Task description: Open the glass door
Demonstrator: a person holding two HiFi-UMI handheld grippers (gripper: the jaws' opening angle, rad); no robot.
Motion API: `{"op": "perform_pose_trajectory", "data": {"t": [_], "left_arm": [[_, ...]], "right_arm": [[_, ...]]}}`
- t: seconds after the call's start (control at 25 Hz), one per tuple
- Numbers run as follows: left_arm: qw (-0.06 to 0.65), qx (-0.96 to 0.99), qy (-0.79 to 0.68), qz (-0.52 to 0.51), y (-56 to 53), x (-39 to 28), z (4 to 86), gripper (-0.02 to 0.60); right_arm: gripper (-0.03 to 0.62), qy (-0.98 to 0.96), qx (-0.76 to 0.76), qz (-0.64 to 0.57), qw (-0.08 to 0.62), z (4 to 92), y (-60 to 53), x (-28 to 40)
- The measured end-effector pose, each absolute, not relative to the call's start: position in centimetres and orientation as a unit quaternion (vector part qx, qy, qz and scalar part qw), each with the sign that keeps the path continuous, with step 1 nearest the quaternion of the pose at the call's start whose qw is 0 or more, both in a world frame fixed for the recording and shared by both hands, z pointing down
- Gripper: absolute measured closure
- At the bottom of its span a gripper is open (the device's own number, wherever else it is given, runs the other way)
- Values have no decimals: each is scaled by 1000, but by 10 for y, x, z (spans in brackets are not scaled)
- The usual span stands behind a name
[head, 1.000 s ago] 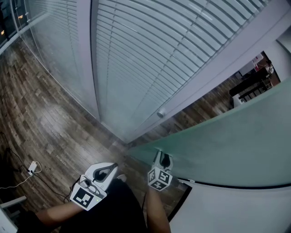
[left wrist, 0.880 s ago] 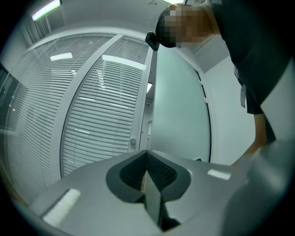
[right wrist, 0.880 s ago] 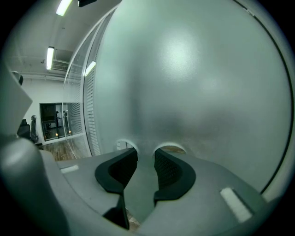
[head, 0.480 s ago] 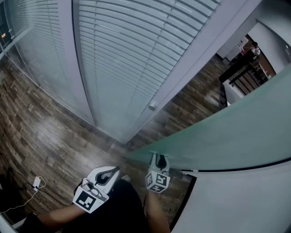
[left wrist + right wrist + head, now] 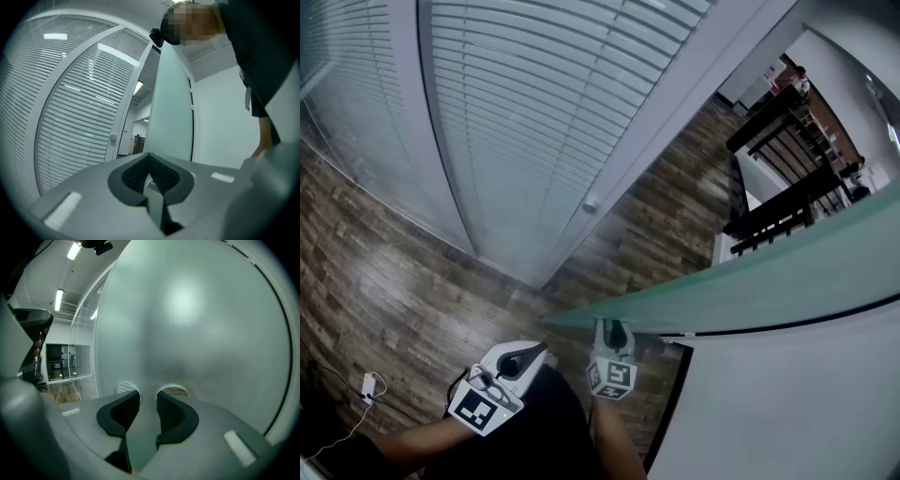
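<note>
Evidently the swinging step is under way: the right gripper (image 5: 612,330) is gripping the free edge of the glass door (image 5: 750,281). Its jaws are standing partly apart with the frosted pane filling the gap between them, one pad on each face, as the right gripper view is showing close up. The door is standing at an angle to the white wall (image 5: 787,412) and off the dark strip of frame (image 5: 673,398), with its free edge reaching out over the wooden floor (image 5: 384,281) toward the wall of blinds (image 5: 544,112). The left gripper (image 5: 534,352) is hanging just beside the right one, close to the person's body, with its jaws pressed fully together on nothing and taking no part in the grip. Judging by the gap between pane and frame, the opening is looking well along, though perhaps not finished. The next move is probably calling for the right hand to carry the edge further round its arc, following the curve rather than pulling straight, so that the pads are not sliding off the smooth glass. The person is also needing to stay clear of the pane's path. Once the gap is looking wide enough, the jaws are going to need spreading before the hand draws away.
</note>
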State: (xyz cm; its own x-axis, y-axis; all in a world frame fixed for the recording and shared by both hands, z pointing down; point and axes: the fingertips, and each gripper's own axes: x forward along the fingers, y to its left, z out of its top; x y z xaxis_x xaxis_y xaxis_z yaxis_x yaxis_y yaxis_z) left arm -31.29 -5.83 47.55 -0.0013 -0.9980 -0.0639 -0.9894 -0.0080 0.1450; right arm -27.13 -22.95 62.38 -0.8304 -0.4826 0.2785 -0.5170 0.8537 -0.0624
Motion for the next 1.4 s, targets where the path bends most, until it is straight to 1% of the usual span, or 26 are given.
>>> {"op": "perform_pose_trajectory", "data": {"t": [0.28,0.56,0.84,1.12,1.28,1.4], "left_arm": [[28,733,-677,-65,-69,-299,478,581],[39,730,-680,-60,-76,-295,489,581],[40,725,-683,-75,-74,-282,463,581],[62,685,-723,-68,-57,-298,478,581],[55,685,-721,-85,-33,-284,454,581],[50,685,-722,-83,-34,-265,470,581]], "right_arm": [[476,-959,250,58,121,628,-223,-263],[476,-959,249,62,117,640,-223,-260],[477,-959,244,59,128,616,-218,-264],[477,-959,244,67,131,614,-216,-268],[477,-959,243,58,135,586,-196,-262],[477,-960,236,71,130,605,-198,-254]]}}
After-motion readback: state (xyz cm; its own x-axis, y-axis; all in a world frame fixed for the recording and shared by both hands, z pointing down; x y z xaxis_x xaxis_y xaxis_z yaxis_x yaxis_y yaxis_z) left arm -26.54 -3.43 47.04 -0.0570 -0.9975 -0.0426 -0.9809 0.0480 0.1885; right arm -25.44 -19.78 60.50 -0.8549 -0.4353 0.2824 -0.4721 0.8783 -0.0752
